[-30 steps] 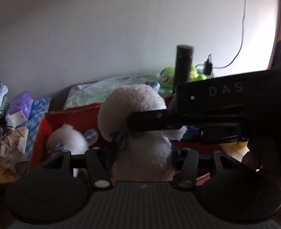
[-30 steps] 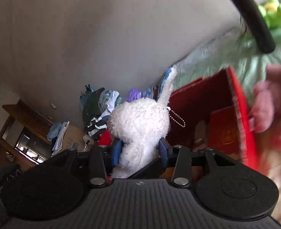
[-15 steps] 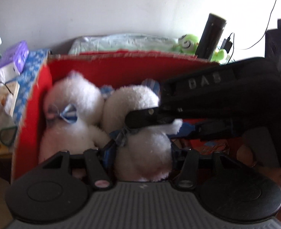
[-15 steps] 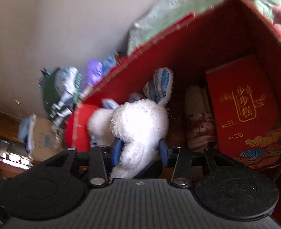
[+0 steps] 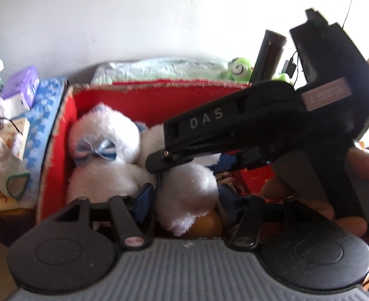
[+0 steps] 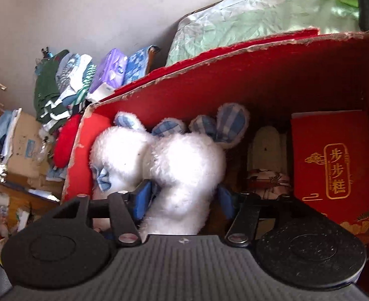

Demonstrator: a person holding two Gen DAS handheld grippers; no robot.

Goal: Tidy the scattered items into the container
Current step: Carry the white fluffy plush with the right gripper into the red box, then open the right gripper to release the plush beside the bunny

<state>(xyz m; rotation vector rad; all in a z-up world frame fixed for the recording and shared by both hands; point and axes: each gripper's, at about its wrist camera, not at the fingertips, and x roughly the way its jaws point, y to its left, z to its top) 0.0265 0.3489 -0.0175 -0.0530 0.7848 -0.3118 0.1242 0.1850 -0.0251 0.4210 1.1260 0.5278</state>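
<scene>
Right claw (image 6: 183, 199) open around white plush rabbit (image 6: 184, 173) inside red box (image 6: 259, 75).

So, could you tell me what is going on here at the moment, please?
A person is tidying soft toys into a red cardboard box with two handheld grippers. Both the left gripper and the right gripper reach into the box around a white plush rabbit, their blue pads apart on either side of it. It sits beside a second white plush with a blue bow, next to a red gift box.
</scene>
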